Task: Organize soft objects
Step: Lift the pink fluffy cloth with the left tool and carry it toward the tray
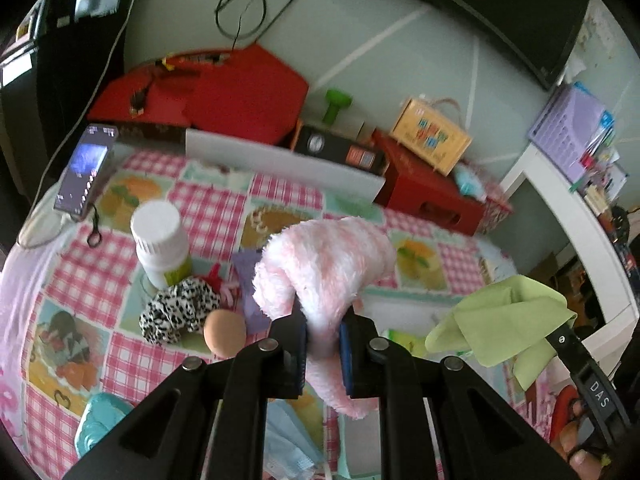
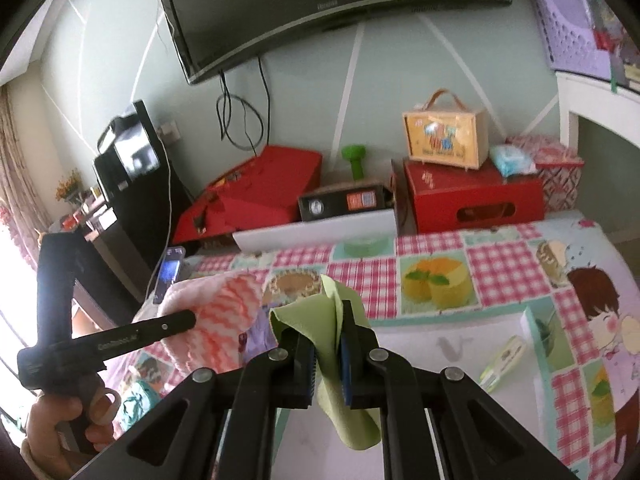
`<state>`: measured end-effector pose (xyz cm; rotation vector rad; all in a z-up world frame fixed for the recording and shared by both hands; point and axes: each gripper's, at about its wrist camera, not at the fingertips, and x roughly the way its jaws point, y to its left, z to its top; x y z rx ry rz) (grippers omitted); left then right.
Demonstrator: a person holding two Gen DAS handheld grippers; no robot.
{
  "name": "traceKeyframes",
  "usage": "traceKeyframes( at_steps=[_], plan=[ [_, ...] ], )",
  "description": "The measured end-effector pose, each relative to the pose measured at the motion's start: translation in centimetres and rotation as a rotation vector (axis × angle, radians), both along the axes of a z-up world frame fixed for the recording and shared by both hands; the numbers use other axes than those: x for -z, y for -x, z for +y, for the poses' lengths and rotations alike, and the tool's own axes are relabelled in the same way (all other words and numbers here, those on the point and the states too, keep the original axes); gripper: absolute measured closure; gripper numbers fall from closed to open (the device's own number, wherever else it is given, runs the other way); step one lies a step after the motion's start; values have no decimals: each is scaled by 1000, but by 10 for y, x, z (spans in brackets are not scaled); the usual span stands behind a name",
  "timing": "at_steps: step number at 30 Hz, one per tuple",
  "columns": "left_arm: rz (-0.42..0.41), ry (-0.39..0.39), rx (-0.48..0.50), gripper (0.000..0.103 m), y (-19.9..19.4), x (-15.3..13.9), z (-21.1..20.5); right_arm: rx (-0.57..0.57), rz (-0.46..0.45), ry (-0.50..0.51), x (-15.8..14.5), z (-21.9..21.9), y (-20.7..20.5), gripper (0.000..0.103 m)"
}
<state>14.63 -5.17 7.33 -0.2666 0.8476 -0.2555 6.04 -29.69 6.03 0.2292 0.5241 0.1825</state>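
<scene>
My left gripper (image 1: 323, 330) is shut on a fluffy pink-and-white towel (image 1: 324, 264), which hangs lifted above the checked tablecloth (image 1: 208, 208). The right wrist view shows the same towel (image 2: 224, 300) at the left, behind the left gripper's body. My right gripper (image 2: 328, 354) is shut on a light green cloth (image 2: 316, 320), held above the table; in the left wrist view that green cloth (image 1: 504, 320) hangs at the right. A black-and-white spotted scrunchie (image 1: 180, 312), a red-and-pink fabric piece (image 1: 218, 280) and a blue face mask (image 1: 288, 444) lie on the table below the left gripper.
A white pill bottle (image 1: 160, 244), an egg (image 1: 224, 332), a phone (image 1: 86, 168) and a teal item (image 1: 100, 420) are on the table. A white tray (image 2: 452, 356) holds a small packet (image 2: 504, 364). Red boxes (image 2: 472, 196), a yellow case (image 2: 444, 136) and a television (image 2: 320, 4) stand behind.
</scene>
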Motion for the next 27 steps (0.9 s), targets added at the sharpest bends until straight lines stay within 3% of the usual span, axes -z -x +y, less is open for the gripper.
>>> traceKeyframes(
  at_steps=[7,14,23,27],
  plan=[
    [-67,-4,24,89,7,-16,-10,64,-72,13,-21,-15,21,93],
    [-80,-17,105,89,6,-11,-38,193,-84,25,-26,-50,35,93],
    [-39,-60,226,89,1,12,-87,358,-10,48,-14,-96,37,93],
    [4,-85,249,89,-5,30,-102,371,42,57,-3,-104,31,93]
  ],
)
